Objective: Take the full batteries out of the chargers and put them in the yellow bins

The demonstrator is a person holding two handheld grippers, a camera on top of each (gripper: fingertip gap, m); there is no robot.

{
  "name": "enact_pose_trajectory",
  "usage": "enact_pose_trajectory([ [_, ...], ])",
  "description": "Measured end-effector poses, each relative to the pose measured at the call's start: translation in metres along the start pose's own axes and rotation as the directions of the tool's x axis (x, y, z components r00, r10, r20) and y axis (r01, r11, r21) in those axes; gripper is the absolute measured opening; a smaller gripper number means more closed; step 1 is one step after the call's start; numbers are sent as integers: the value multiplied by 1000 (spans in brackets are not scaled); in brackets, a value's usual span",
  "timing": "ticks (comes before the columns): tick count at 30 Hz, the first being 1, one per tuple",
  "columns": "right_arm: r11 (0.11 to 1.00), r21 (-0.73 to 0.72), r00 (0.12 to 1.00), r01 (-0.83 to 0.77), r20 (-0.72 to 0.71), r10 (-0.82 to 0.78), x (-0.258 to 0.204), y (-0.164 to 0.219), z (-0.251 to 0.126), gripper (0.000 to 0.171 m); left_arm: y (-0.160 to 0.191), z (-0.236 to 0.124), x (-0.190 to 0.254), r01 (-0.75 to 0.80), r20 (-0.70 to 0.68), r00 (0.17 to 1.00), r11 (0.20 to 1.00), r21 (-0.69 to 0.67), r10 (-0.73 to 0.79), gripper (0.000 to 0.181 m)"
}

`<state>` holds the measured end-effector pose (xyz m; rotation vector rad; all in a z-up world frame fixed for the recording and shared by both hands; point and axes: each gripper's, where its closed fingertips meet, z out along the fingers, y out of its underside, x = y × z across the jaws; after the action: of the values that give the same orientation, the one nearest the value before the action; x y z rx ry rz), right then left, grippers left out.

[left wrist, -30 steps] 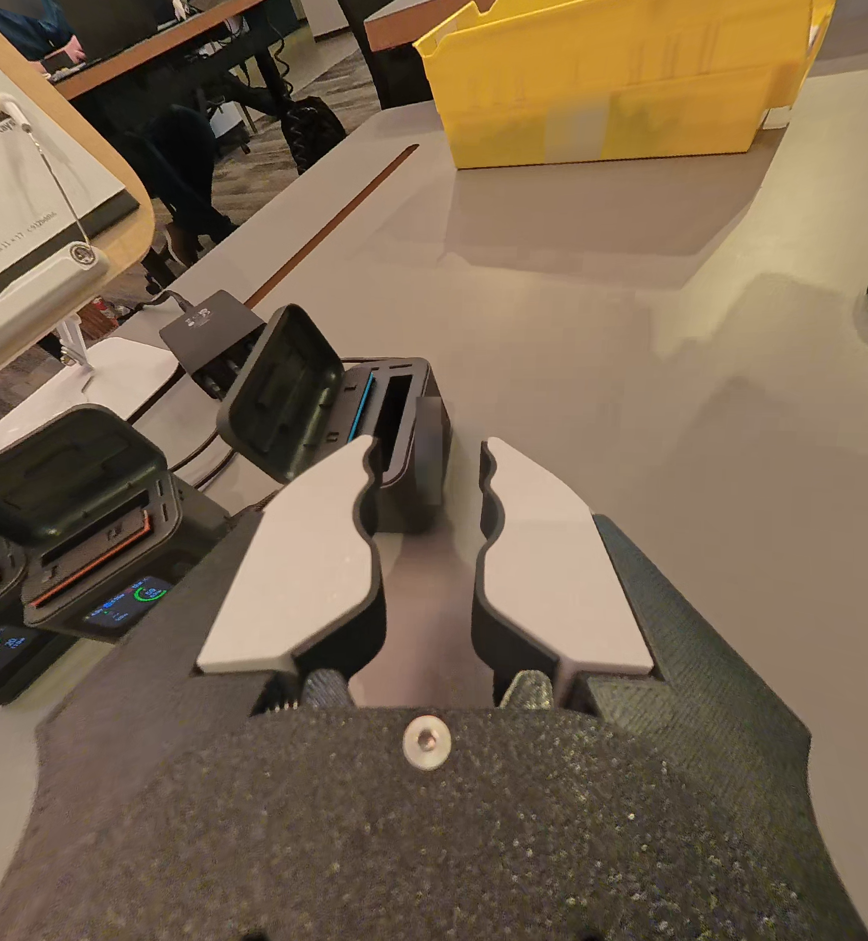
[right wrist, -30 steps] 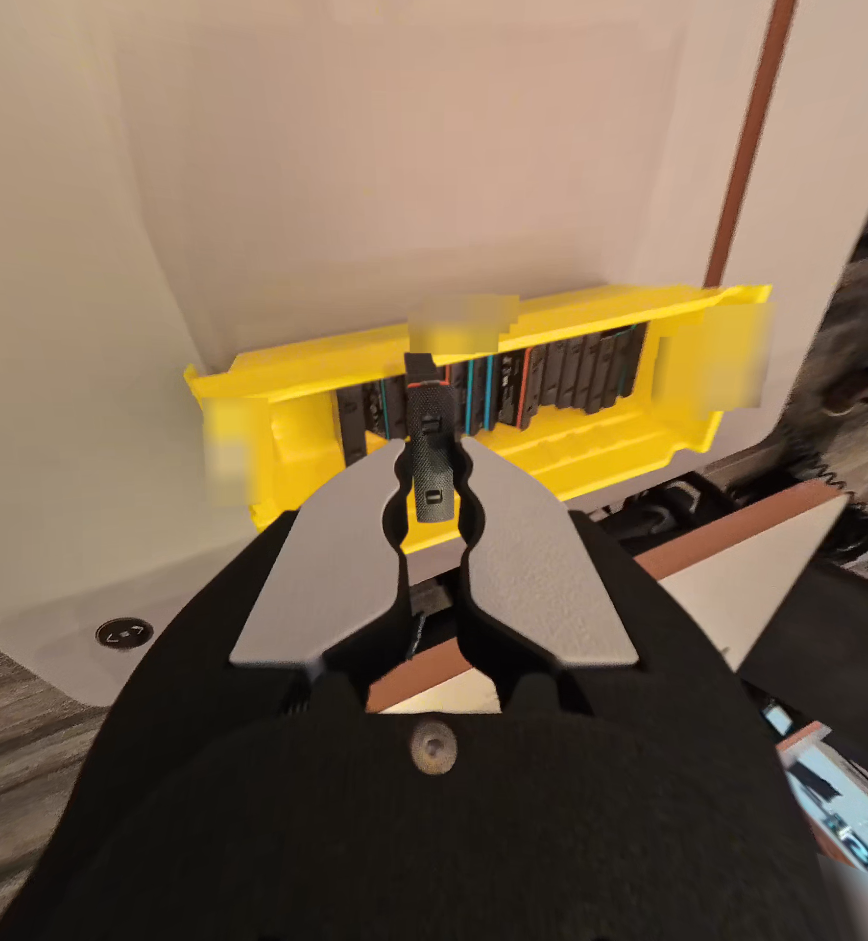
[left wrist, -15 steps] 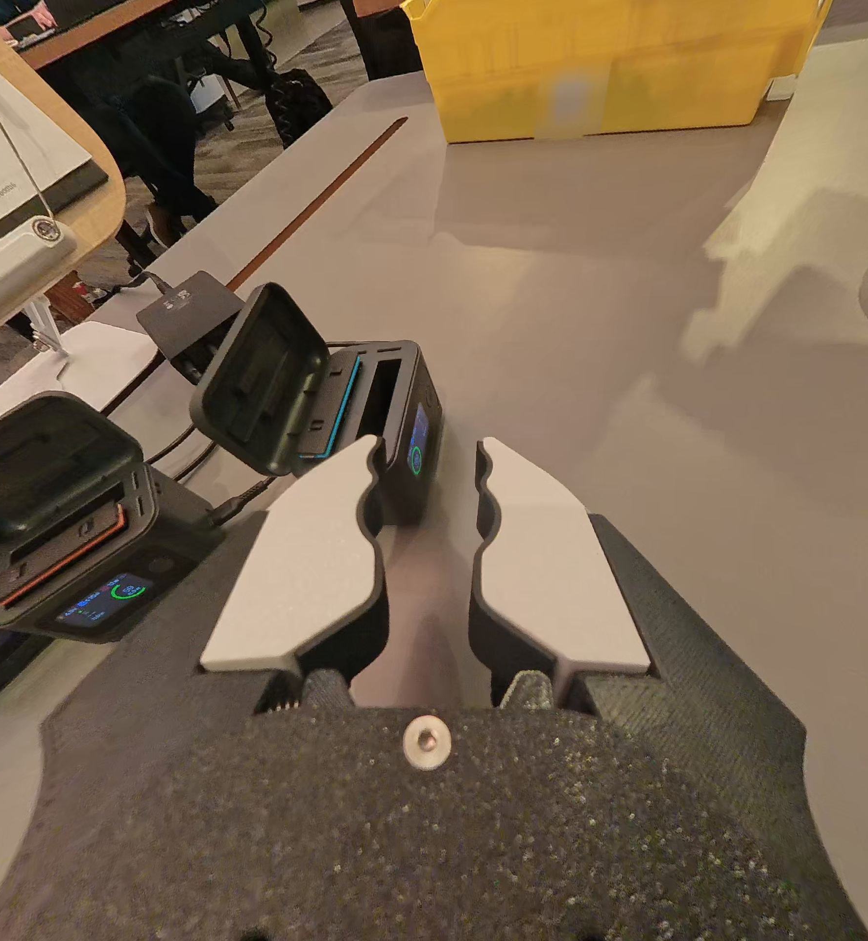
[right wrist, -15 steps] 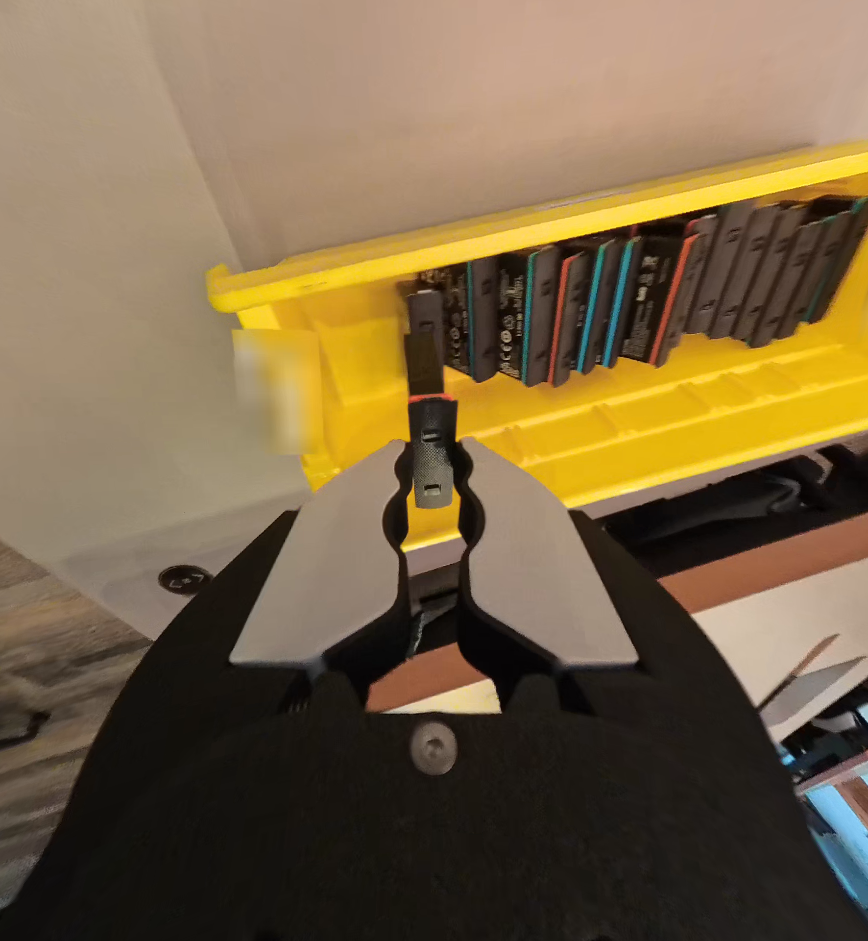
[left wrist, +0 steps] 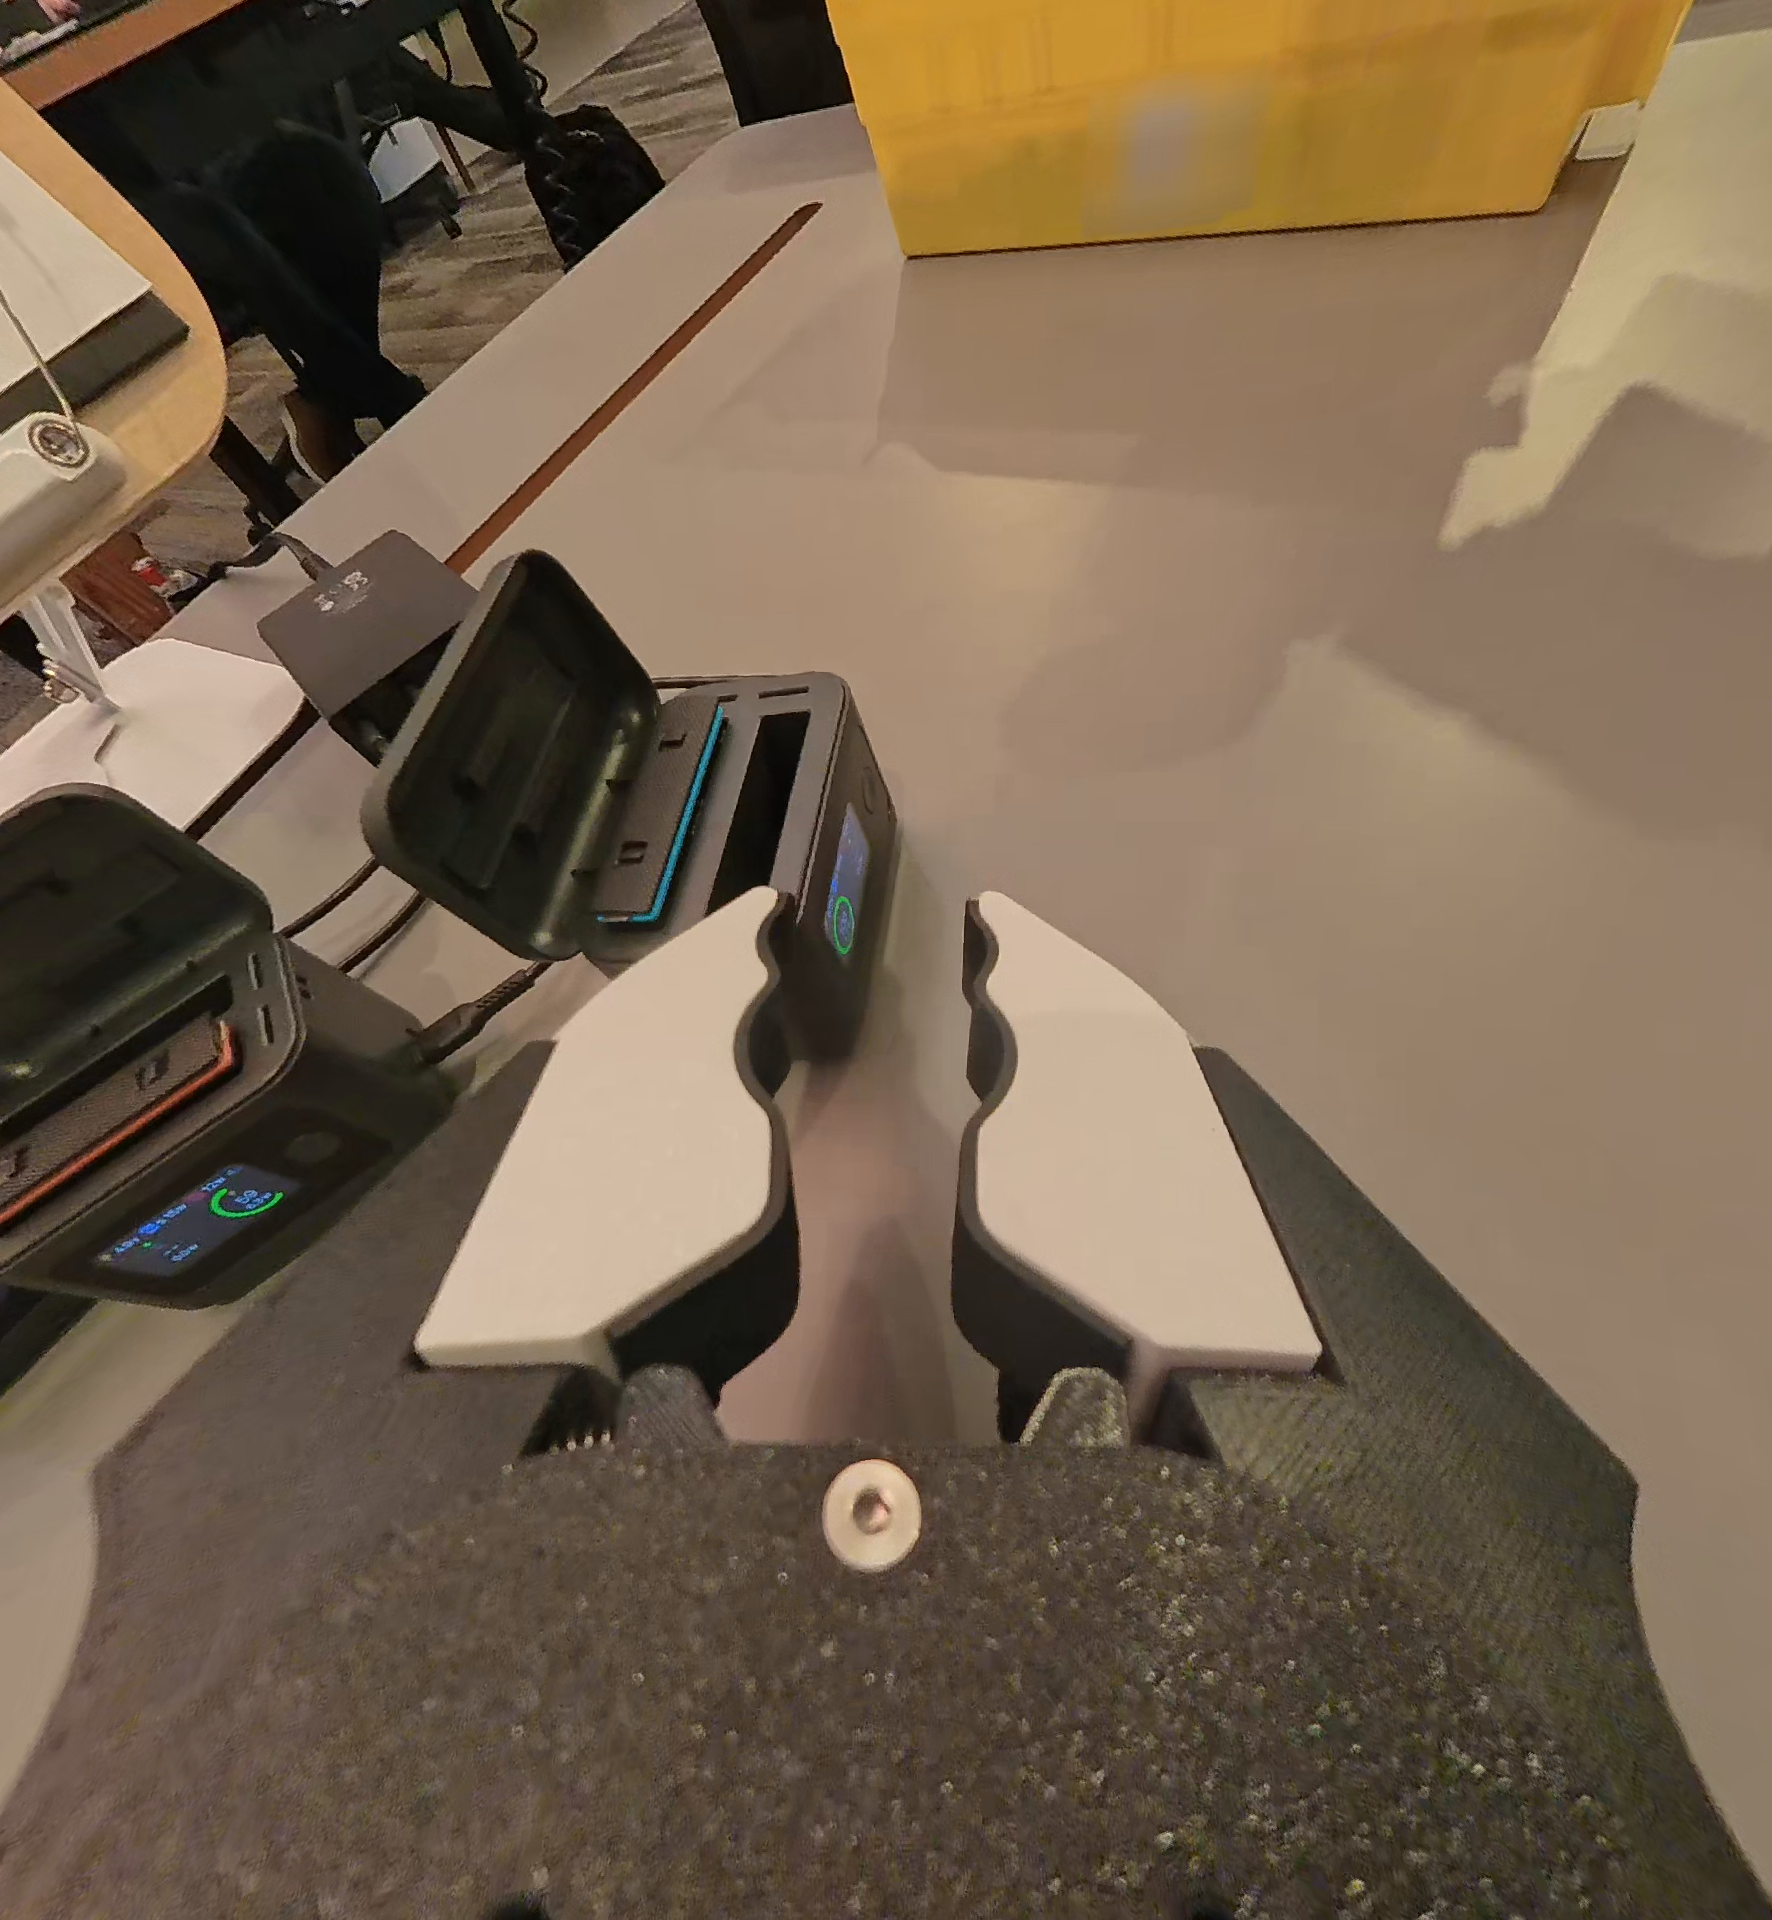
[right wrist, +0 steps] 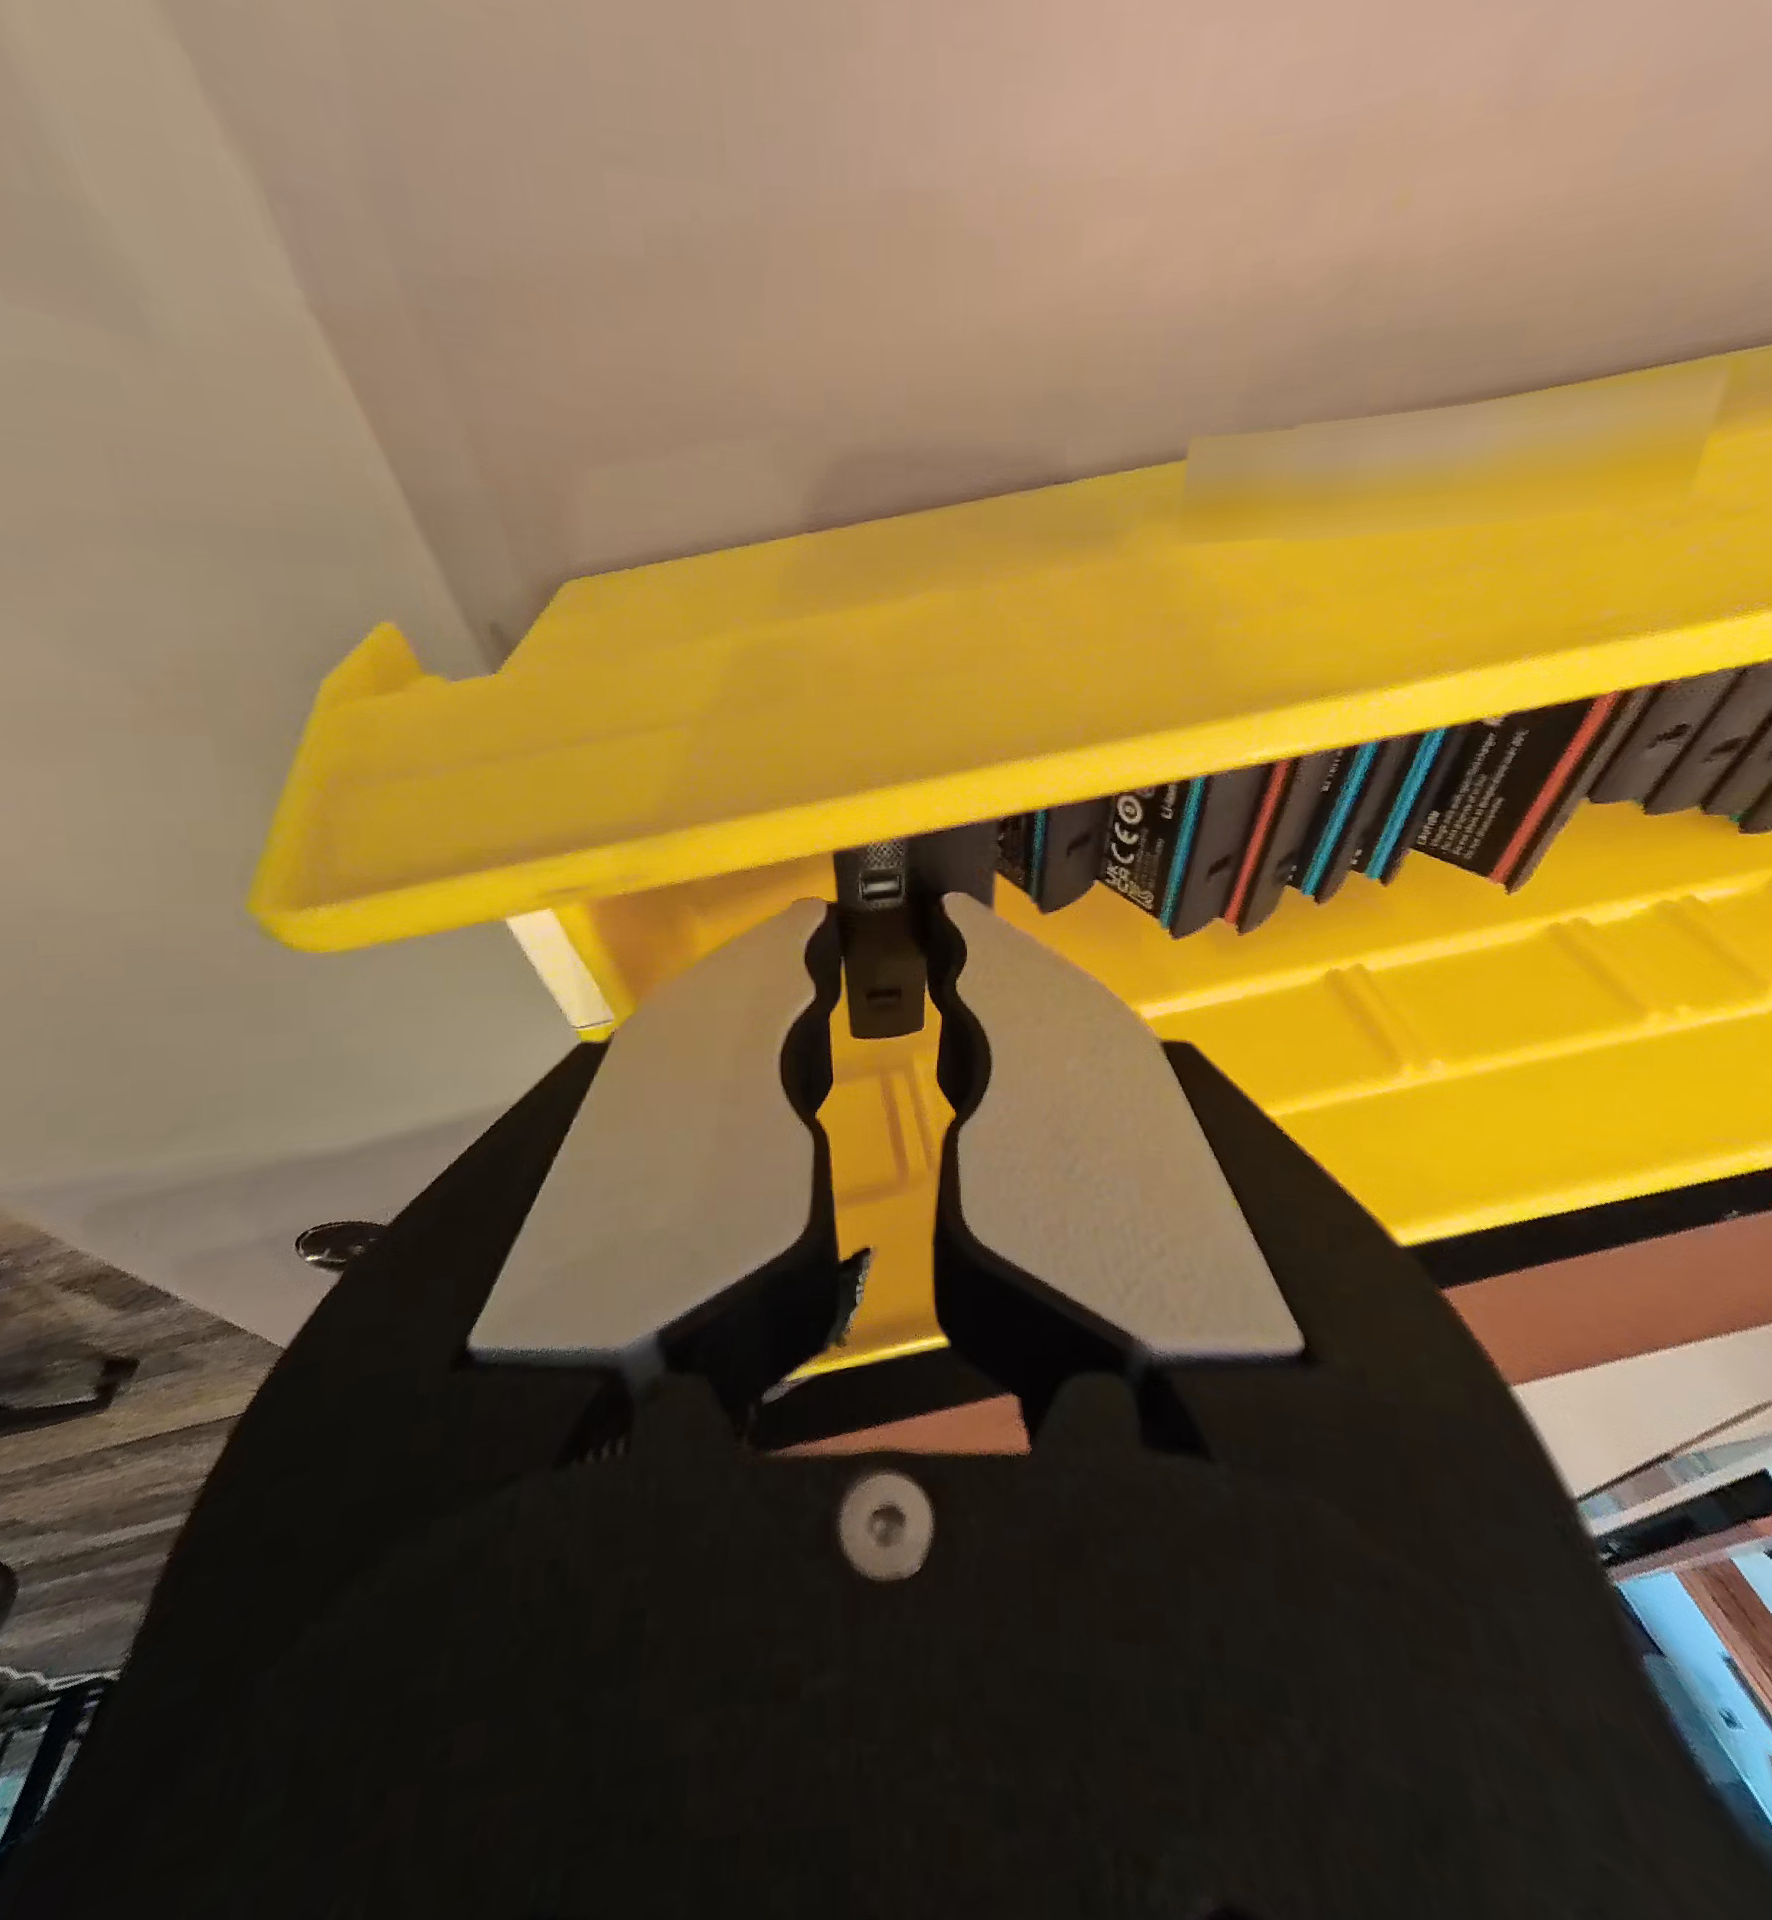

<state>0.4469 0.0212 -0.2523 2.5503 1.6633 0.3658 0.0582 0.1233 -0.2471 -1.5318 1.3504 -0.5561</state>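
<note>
1. The right tongs (right wrist: pixel 884 914) are clamped on a battery (right wrist: pixel 880 961), its long axis pointing ahead, tip under the yellow bin (right wrist: pixel 965 727) rim at frame centre.
2. The left tongs (left wrist: pixel 874 920) are spread empty (charger (left wrist: pixel 757 821) just ahead, centre-left).

Warm dim light; soft shadows; wide-angle edge distortion; slight motion blur.

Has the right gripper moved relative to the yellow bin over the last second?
Yes. The right gripper, shut on the battery, has closed in on the yellow bin; the battery's tip now passes under the bin's rim.
</note>
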Motion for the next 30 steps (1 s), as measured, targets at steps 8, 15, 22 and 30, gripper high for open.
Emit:
enact_pose_trajectory([
  [8,999,20,1000,-27,-13,27,2,-1,3,15,0,0,-1,3,1,1000,1000,1,-3,30],
  [15,994,76,996,-73,-50,77,9,0,-16,10,0,-1,-1,3,4,1000,1000,0,-3,30],
  [22,921,363,950,-144,-211,232,36,-27,-86,11,-5,-5,-8,33,28,999,999,32,-33,33],
  [30,700,707,883,-98,-262,389,32,-110,-142,17,0,-9,-32,117,119,986,993,25,-119,49],
])
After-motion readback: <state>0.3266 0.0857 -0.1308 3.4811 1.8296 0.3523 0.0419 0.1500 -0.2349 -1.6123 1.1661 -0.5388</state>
